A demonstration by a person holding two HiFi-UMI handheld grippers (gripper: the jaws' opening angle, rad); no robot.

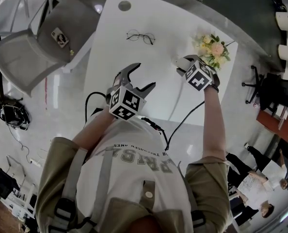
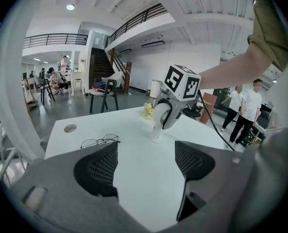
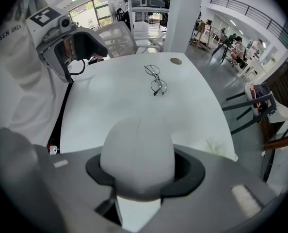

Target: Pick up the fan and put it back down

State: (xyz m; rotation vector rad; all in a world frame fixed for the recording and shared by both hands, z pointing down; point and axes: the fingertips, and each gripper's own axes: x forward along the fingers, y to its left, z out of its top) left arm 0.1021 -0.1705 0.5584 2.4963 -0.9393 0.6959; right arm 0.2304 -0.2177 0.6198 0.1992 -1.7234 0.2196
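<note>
Our R gripper (image 3: 144,178) clamps the fan (image 3: 136,149) by its round head. Likely light, slick plastic, so we'd hold mid-head, firmly. L gripper (image 2: 146,166) spread, empty.

Person from above: white T-shirt (image 1: 134,161) with grey lettering. A khaki short-sleeved overshirt (image 1: 209,183) flanks it, and grey harness straps (image 1: 104,178) cross it. Black cables (image 1: 183,123) run past its hem to the left gripper (image 1: 143,77) and right gripper (image 1: 186,64). Both are grey, with black mesh pads (image 2: 98,171) and a black-and-white marker cube (image 1: 127,102).
</note>
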